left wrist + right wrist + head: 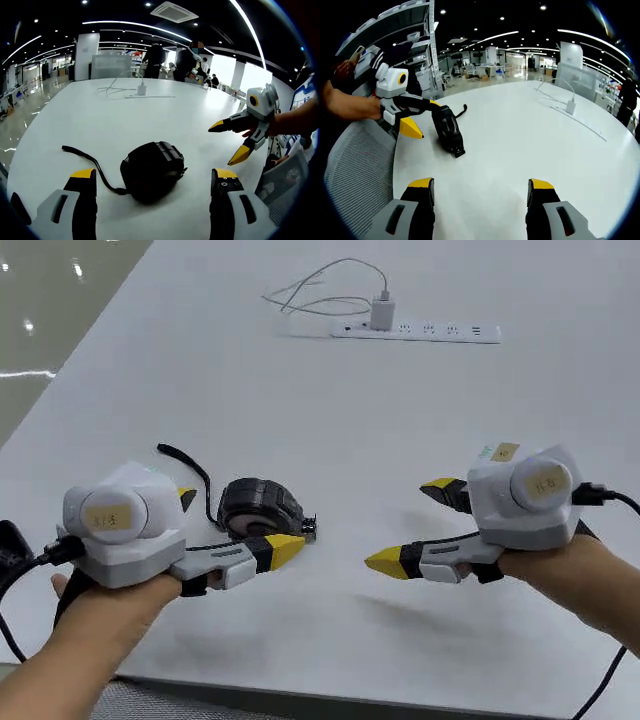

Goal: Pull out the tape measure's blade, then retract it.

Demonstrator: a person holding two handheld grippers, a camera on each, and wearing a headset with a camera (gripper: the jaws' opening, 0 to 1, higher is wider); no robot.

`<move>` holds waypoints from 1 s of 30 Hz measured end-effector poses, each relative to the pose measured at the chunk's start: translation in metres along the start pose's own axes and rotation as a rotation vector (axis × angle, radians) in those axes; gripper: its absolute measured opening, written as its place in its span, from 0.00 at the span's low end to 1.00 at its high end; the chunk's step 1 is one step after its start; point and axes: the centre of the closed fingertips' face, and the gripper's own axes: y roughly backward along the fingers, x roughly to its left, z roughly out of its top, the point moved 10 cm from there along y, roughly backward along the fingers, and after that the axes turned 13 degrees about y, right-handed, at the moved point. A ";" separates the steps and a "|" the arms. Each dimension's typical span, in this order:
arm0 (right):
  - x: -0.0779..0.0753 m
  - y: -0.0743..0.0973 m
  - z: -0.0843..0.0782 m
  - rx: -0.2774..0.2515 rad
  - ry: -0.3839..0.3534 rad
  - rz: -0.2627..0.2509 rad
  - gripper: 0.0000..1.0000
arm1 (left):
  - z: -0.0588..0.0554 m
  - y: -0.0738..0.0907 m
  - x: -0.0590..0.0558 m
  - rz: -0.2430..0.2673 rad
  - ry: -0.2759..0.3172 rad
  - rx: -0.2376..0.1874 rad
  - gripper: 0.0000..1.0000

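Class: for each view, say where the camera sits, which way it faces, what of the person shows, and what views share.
Head view: on the headset, looking down at the table; left hand, left tongs, right hand, right tongs show.
Left gripper view: on the left tongs, facing the tape measure; own open jaws, right hand show.
Right gripper view: on the right tongs, facing across the table; own open jaws, left hand show.
Shared: all three show the tape measure and power strip.

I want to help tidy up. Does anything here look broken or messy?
Nothing looks broken or messy. The tape measure lies on the white table with its blade in and its strap trailing loosely; the power strip sits at the far side.
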 end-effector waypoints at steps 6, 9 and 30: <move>0.002 0.022 -0.008 -0.010 -0.053 -0.054 0.81 | 0.000 0.008 0.003 -0.007 -0.005 0.019 0.94; 0.003 0.033 -0.008 -0.022 -0.081 -0.083 0.88 | 0.000 0.013 0.004 -0.013 -0.004 0.013 0.95; 0.032 0.102 0.000 -0.031 -0.163 -0.209 0.99 | 0.012 0.053 0.002 0.008 0.008 -0.022 0.99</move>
